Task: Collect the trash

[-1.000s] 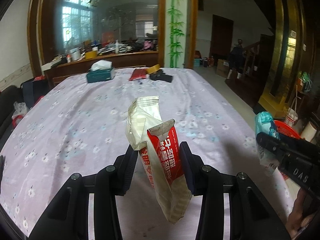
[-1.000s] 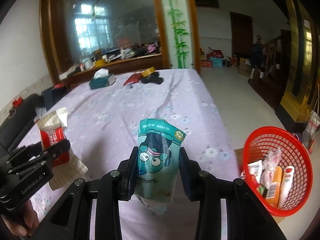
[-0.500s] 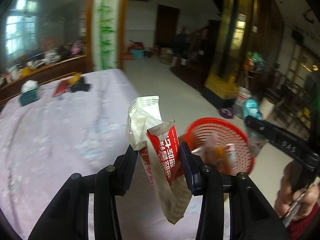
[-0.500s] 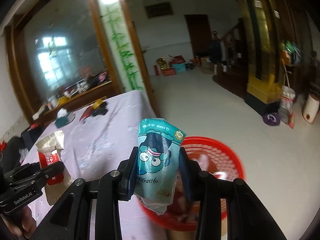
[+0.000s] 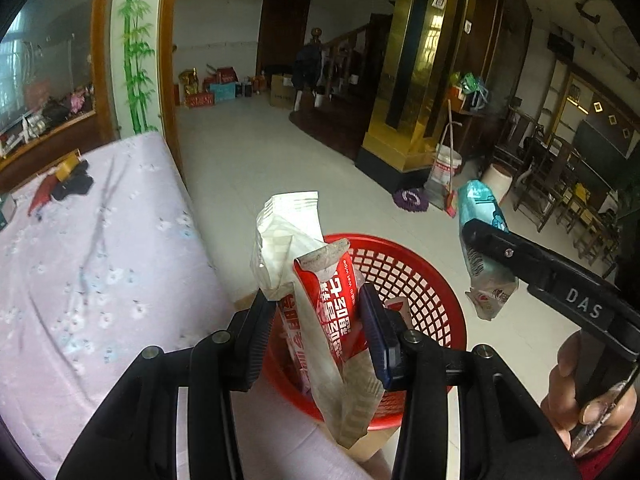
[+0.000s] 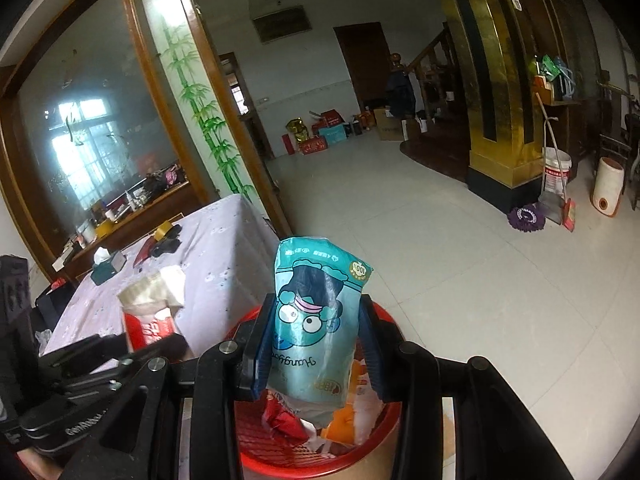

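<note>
Above the red basket [image 5: 420, 280], a red wrapper [image 5: 336, 312] is clamped by the left hand-held gripper [image 5: 316, 332], a teal packet [image 6: 316, 320] by the right hand-held gripper [image 6: 312, 356]

A glossy, crinkled red and white foil wrapper [image 5: 320, 312] sits between the matt black plastic fingers of the left gripper [image 5: 318, 332]. A shiny teal plastic pouch [image 6: 316, 328], wrinkled and printed with a cartoon face, sits in the right gripper [image 6: 312, 344], also matt black plastic. Below is a smooth red plastic lattice basket [image 5: 416, 276]. The table [image 5: 80, 264] wears soft lilac floral cloth. Floor tiles [image 6: 460, 264] look pale and faintly glossy.
</note>
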A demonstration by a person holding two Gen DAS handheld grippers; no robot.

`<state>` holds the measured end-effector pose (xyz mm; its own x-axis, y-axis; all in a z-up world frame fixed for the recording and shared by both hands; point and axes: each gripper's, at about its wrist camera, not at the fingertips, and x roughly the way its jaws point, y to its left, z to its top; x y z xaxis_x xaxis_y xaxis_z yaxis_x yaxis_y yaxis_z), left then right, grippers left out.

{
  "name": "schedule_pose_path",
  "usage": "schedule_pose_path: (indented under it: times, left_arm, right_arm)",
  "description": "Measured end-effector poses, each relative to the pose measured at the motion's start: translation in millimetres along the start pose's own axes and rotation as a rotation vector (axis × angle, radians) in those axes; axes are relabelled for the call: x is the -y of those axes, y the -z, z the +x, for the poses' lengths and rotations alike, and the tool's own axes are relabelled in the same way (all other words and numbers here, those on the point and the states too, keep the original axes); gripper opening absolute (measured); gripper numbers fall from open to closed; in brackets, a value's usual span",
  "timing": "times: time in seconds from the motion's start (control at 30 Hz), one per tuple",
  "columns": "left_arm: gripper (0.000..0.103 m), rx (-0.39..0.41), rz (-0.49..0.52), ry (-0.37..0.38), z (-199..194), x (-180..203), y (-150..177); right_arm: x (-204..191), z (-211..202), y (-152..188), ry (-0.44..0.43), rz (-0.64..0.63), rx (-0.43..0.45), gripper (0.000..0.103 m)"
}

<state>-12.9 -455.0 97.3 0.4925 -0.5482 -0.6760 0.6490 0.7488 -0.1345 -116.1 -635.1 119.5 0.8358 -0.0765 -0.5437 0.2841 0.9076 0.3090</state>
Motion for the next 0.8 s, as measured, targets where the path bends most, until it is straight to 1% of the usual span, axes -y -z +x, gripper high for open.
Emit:
schedule_pose_path:
  times: [0.1, 0.13, 0.17, 0.23, 0.27, 0.3, 0.37, 0.43, 0.47, 0.53, 0.57, 0.6, 0.7, 0.73, 0.8]
  left_arm:
    - [0.041, -0.025, -0.007, 0.01, 15, 3, 2]
    - [0.042, -0.03, -0.007, 0.009, 17, 3, 4]
    - [0.046, -0.036, -0.01, 0.01, 22, 4, 5]
    - [0.056, -0.044, -0.021, 0.011, 27, 4, 8]
    - [0.063, -0.042, -0.026, 0.001, 27, 4, 9]
    - [0.064, -0.04, -0.028, -0.008, 27, 3, 10]
    - [0.064, -0.038, -0.028, -0.007, 23, 1, 12]
    - [0.065, -0.021, -0.022, -0.03, 14, -1, 15]
    - [0.065, -0.004, -0.017, -0.042, 9, -3, 16]
    - [0.071, 0.028, -0.002, -0.072, -5, -4, 22]
    - [0.077, 0.047, 0.006, -0.095, -15, -6, 27]
    - [0.078, 0.065, 0.008, -0.108, -23, -8, 30]
    - [0.078, 0.098, 0.018, -0.139, -45, -15, 43]
    - [0.078, 0.104, 0.018, -0.148, -49, -18, 46]
    - [0.081, 0.121, 0.018, -0.168, -63, -25, 56]
  right_arm:
    - [9, 10, 2, -0.012, 0.02, -0.021, 0.043]
    - [11, 16, 2, -0.014, 0.028, -0.031, 0.044]
    - [14, 20, 3, -0.016, 0.035, -0.039, 0.045]
    - [18, 29, 3, -0.021, 0.042, -0.057, 0.053]
    - [19, 34, 4, -0.022, 0.044, -0.067, 0.056]
    - [21, 37, 5, -0.012, 0.044, -0.076, 0.061]
    - [24, 39, 6, 0.008, 0.047, -0.079, 0.062]
    - [23, 33, 7, 0.023, 0.039, -0.072, 0.069]
    - [21, 30, 8, 0.044, 0.035, -0.065, 0.071]
    - [13, 20, 11, 0.123, -0.003, -0.042, 0.08]
    - [8, 15, 14, 0.161, -0.026, -0.028, 0.081]
    - [0, 7, 19, 0.208, -0.049, -0.006, 0.083]
    - [-17, -8, 31, 0.274, -0.104, 0.032, 0.086]
    - [-26, -15, 38, 0.297, -0.124, 0.052, 0.09]
    - [-38, -24, 49, 0.311, -0.142, 0.072, 0.092]
